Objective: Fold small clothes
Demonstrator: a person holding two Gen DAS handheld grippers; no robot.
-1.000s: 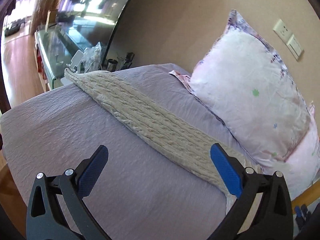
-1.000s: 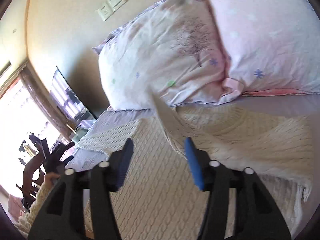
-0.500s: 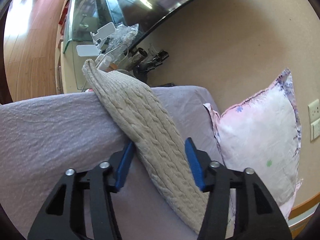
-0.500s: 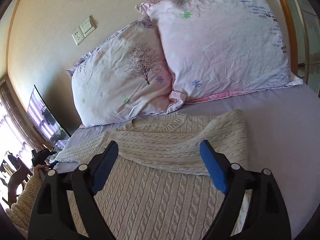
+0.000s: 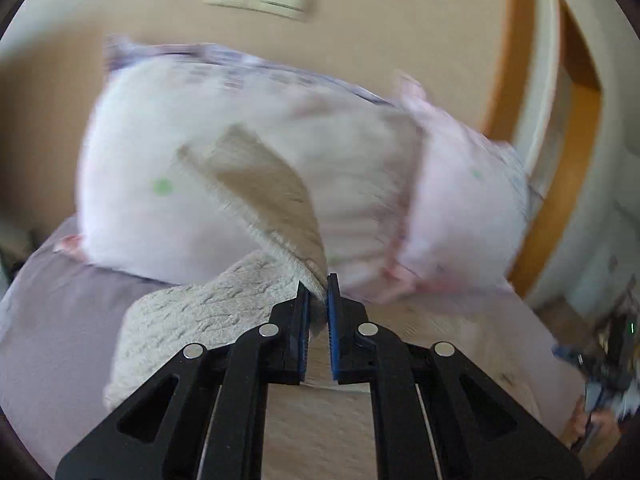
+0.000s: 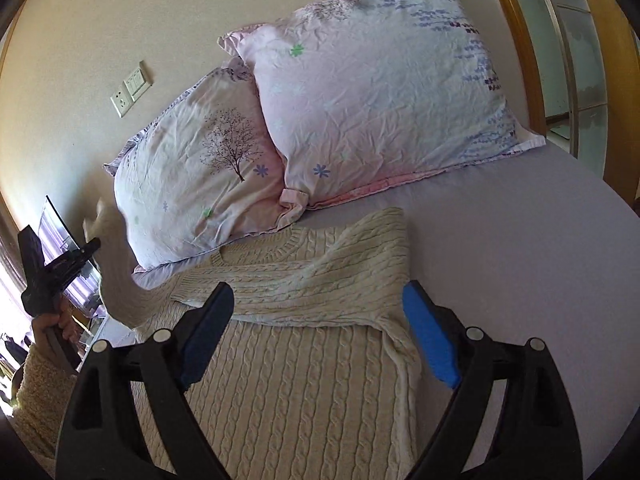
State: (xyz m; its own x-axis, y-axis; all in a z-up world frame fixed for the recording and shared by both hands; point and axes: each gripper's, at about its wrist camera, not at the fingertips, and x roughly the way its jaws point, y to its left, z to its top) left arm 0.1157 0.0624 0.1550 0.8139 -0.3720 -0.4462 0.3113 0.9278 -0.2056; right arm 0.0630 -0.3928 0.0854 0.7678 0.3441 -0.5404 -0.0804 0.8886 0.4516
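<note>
A cream cable-knit sweater [image 6: 296,364] lies flat on the lilac bed sheet [image 6: 520,264], with its right sleeve [image 6: 320,276] folded across the chest. My left gripper [image 5: 318,300] is shut on the left sleeve [image 5: 264,188] and holds it lifted, its cuff end sticking up before the pillows. In the right wrist view this gripper [image 6: 90,246] is at the far left, with the sleeve [image 6: 116,272] raised off the bed. My right gripper [image 6: 316,340] is open and empty above the sweater's body.
Two pink floral pillows [image 6: 376,88] lean against the beige wall at the head of the bed. A wooden door frame [image 5: 560,160] stands to the right. A wall switch and socket [image 6: 130,94] sit above the left pillow. The left wrist view is motion-blurred.
My left gripper closed on the left sleeve, lifted it and swung toward the pillows. My right gripper let go of the right sleeve, opened wide and drew back.
</note>
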